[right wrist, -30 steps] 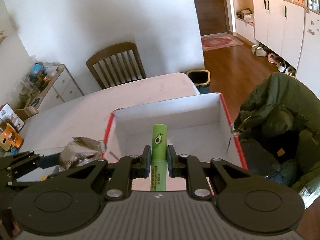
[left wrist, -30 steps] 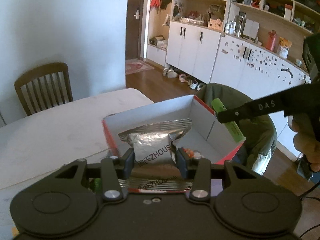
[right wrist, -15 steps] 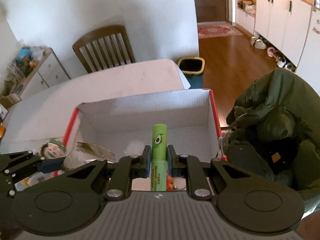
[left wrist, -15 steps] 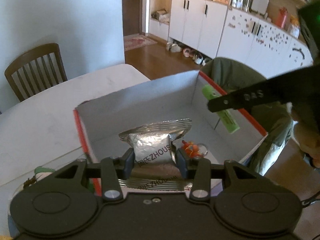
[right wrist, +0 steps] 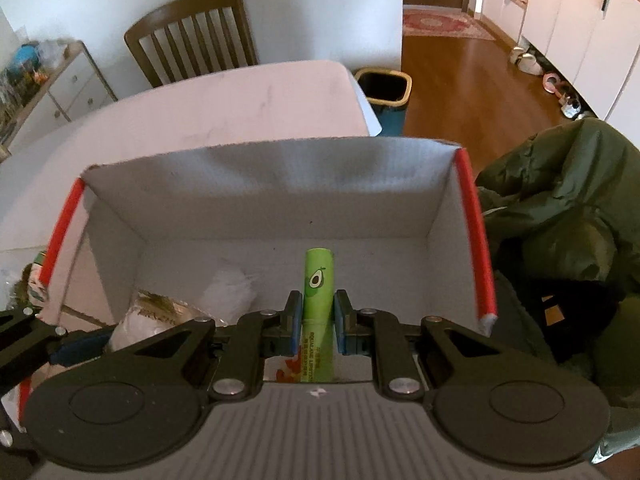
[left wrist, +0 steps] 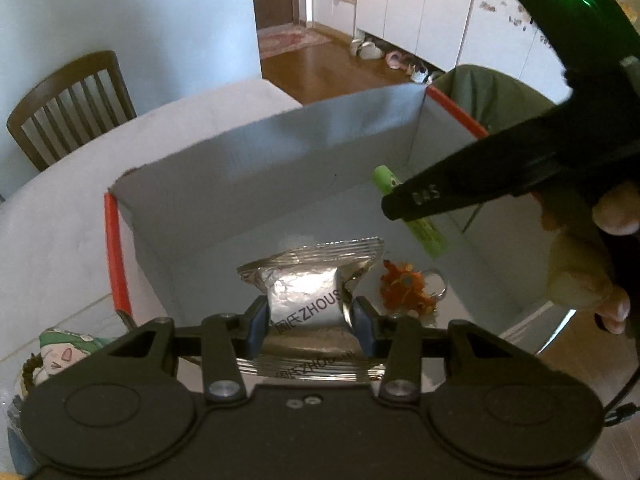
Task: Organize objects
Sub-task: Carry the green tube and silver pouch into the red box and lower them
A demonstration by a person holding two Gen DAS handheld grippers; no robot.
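A white cardboard box (left wrist: pixel 280 152) with red edges stands on the table, also seen in the right wrist view as the box (right wrist: pixel 280 184). My left gripper (left wrist: pixel 308 316) is shut on a silver foil packet (left wrist: pixel 308 292), held inside the box near its front. My right gripper (right wrist: pixel 316 316) is shut on a green lip balm tube (right wrist: pixel 318 280) and holds it above the box floor; the tube (left wrist: pixel 384 178) also shows in the left wrist view. An orange keyring toy (left wrist: pixel 404 288) lies on the box floor.
A green cartoon figure (left wrist: pixel 64 352) lies left of the box. A wooden chair (right wrist: pixel 192 36) stands behind the white table (right wrist: pixel 200 108). A dark green jacket (right wrist: pixel 560 208) hangs right of the box. A bin (right wrist: pixel 384 86) sits on the floor.
Both grippers have moved forward and down into the box, carrying the foil packet and the green tube with them. The box fills more of each view.
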